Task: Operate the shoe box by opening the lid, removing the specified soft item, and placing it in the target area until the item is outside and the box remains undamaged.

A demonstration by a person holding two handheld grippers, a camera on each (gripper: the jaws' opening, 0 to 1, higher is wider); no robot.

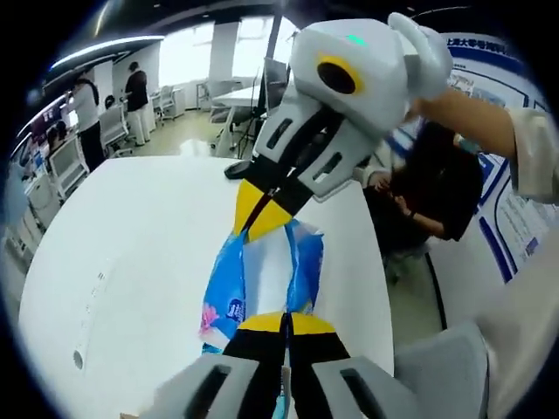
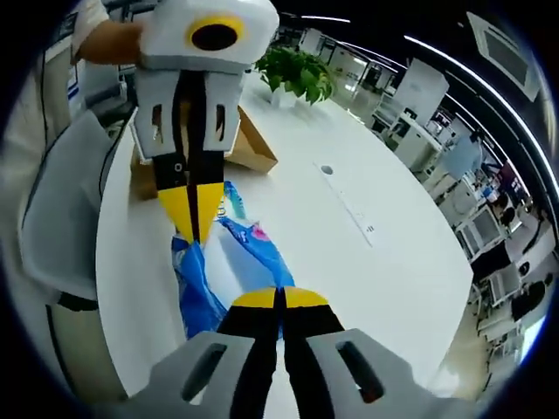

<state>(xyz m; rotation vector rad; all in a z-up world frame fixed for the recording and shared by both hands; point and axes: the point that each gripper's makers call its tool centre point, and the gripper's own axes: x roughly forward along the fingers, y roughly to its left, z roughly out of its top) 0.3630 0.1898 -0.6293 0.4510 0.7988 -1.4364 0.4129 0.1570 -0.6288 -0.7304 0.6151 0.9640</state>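
Both claws, left and right, are clamped on the blue pack, stretched over the table; the box sits at 12 o'clock. Placement is judged underway: lowering, then release, is needed.

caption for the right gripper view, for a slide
Both grippers, right and left, pinch opposite ends of a blue soft pack over the white table, cardboard box behind.

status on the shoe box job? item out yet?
Done: the blue soft pack is out of the cardboard box, which sits behind on the white table. In hand: left gripper and right gripper each shut on an end. Left: set it down, release.
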